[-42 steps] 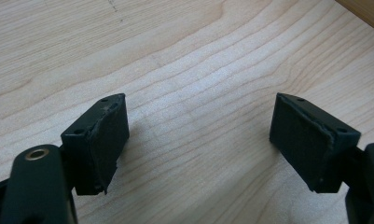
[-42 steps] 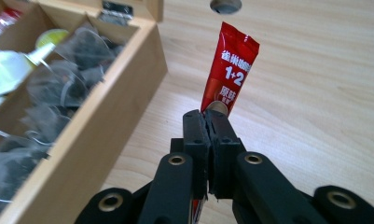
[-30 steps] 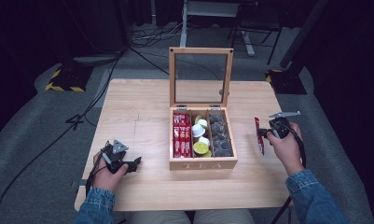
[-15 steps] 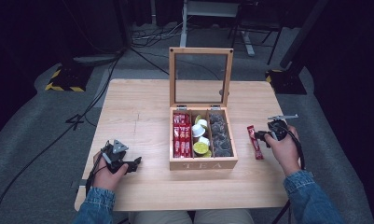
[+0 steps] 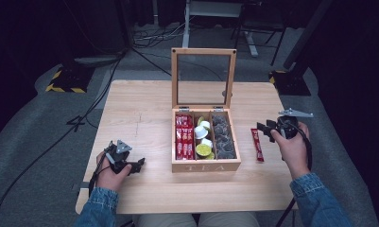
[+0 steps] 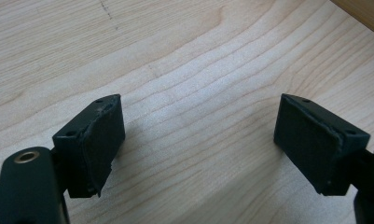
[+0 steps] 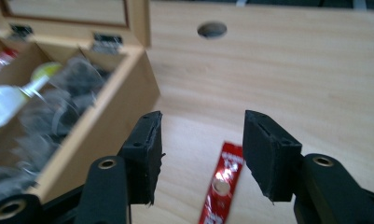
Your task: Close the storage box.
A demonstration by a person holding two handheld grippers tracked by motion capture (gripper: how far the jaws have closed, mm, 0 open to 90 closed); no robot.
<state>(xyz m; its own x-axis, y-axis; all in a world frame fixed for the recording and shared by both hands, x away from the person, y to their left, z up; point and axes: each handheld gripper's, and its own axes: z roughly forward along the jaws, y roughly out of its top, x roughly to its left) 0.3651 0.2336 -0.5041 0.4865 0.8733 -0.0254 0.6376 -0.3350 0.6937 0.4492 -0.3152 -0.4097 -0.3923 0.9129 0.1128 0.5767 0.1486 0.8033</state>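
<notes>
A wooden tea box (image 5: 205, 166) stands mid-table with its glass lid (image 5: 203, 78) up. It holds red sachets (image 5: 184, 136), white and green capsules (image 5: 203, 140) and dark pods (image 5: 223, 137). One red sachet (image 5: 257, 144) lies flat on the table right of the box. My right gripper (image 5: 264, 131) hangs just above it; its jaws have just been opening, with nothing between the pads. In the right gripper view the sachet (image 7: 220, 184) lies on the wood below the right gripper (image 7: 201, 121). My left gripper (image 5: 137, 165) (image 6: 198, 135) rests open over bare wood; its jaws have just been opening a little.
The light wooden table (image 5: 144, 109) has a round cable hole (image 7: 211, 29) behind the box. Cables and a yellow-black striped base (image 5: 64, 82) lie on the grey floor beyond the far edge. The box's side wall (image 7: 105, 135) is close on the left of my right gripper.
My right gripper held the red sachet upright above the table, laid it flat beside the box, then let go and rose a little. The left hand stayed put.
</notes>
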